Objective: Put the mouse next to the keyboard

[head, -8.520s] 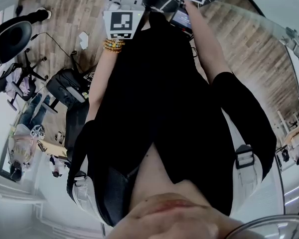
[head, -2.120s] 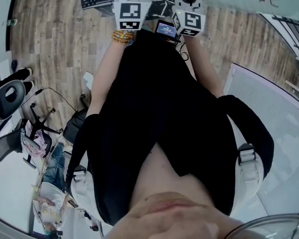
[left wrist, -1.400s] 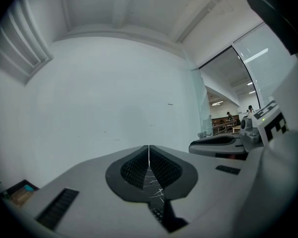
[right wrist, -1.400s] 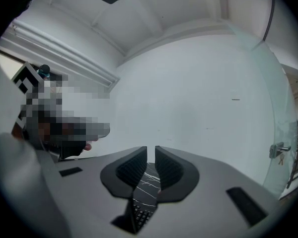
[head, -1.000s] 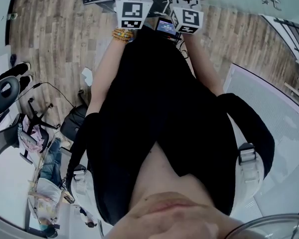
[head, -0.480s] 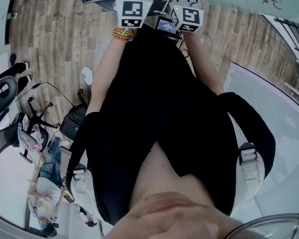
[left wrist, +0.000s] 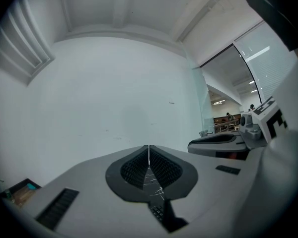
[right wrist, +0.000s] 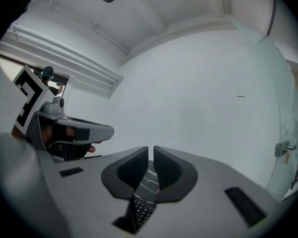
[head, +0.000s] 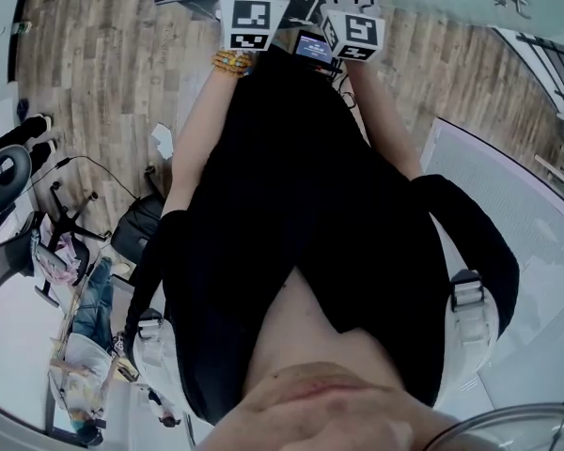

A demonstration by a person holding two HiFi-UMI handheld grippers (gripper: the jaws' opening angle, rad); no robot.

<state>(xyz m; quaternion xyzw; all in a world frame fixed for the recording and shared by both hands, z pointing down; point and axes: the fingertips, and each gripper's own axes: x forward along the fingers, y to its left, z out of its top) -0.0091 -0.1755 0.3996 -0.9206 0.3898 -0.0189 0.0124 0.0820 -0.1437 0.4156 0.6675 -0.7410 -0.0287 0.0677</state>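
Left gripper view: left tongs (left wrist: 149,156) pressed together, pads meeting, nothing btwn them. Right gripper view: right tongs (right wrist: 151,157) closed down to a hairline slit, empty too. Keyboard (right wrist: 140,211) keys peek thru the slot under the pads. Both tools point level at a plain white wall (right wrist: 198,108).

Head view: both tools side by side at top of frame, over a dark surface (head: 301,7), w/ the keyboard on its left part. Small lit screen (head: 312,47) sits just beside the right tool's marker cube (head: 354,34). Mouse: can't make it out in any view. Beaded bracelet (head: 230,61) on left wrist. Wood floor (head: 94,64) below, office chairs (head: 9,177) far left. Dark bag (head: 136,238) on the floor near them, contents can't be seen.
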